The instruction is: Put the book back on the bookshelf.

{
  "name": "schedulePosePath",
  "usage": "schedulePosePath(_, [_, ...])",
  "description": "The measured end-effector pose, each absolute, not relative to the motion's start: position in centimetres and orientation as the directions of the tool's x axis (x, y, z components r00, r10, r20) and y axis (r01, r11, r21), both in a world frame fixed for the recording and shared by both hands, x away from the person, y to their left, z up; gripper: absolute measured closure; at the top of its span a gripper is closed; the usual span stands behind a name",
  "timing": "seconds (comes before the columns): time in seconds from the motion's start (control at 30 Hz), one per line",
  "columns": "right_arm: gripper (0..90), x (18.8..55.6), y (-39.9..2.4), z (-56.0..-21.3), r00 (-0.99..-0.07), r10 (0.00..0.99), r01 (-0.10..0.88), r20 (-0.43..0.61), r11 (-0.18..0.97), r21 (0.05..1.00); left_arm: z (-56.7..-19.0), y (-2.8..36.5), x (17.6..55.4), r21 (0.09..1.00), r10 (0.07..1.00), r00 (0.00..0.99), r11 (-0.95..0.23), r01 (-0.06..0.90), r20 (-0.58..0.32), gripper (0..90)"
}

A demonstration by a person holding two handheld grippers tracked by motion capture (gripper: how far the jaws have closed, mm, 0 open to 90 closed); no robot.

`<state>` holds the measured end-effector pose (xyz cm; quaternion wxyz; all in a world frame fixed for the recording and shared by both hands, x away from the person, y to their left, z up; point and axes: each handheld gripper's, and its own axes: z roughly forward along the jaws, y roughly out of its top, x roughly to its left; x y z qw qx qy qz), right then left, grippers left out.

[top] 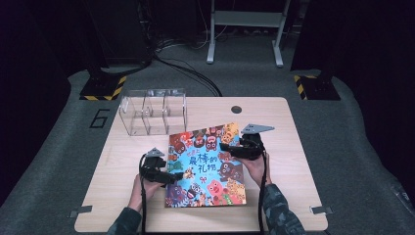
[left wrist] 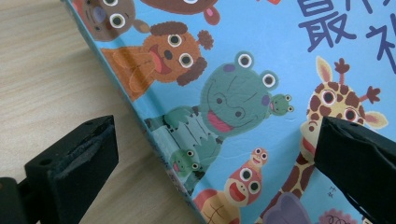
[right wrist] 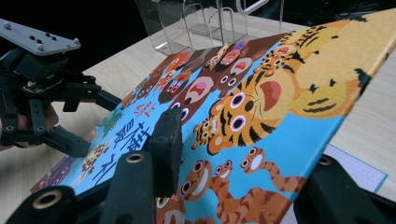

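Picture book [top: 205, 166]: on the counter [top: 288, 147], right side lifted.
Right tongs [top: 226, 146]: closed tight on the book's right edge.
Left tongs [top: 180, 175]: open, straddling the book's left edge.
Clear box [top: 152, 111]: behind the book.

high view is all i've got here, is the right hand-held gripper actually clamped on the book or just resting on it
Observer: Clamped. In the right gripper view the right hand-held gripper has one jaw on top of the book's cover and the other under its edge.
Operator: is that edge off the table
Observer: Yes, that side is tilted up; a pale sheet shows on the table beneath it.
Operator: and the left one, gripping too
Observer: No. The left hand-held gripper is open, with the book's spine edge between its jaws, one over the bare wood, the other over the cover.
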<state>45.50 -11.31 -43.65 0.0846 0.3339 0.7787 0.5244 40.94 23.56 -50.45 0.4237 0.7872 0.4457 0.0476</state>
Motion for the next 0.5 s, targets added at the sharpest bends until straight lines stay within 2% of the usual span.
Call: schedulePosePath(0.5, [55.3, 44.90, -11.13, -43.05, -0.787, 0.593, 0.373, 0.171, 0.235, 0.898, -50.05, 23.51, 41.11, 0.717, 0.719, 0.621, -0.249, 0.650, -0.313, 0.0])
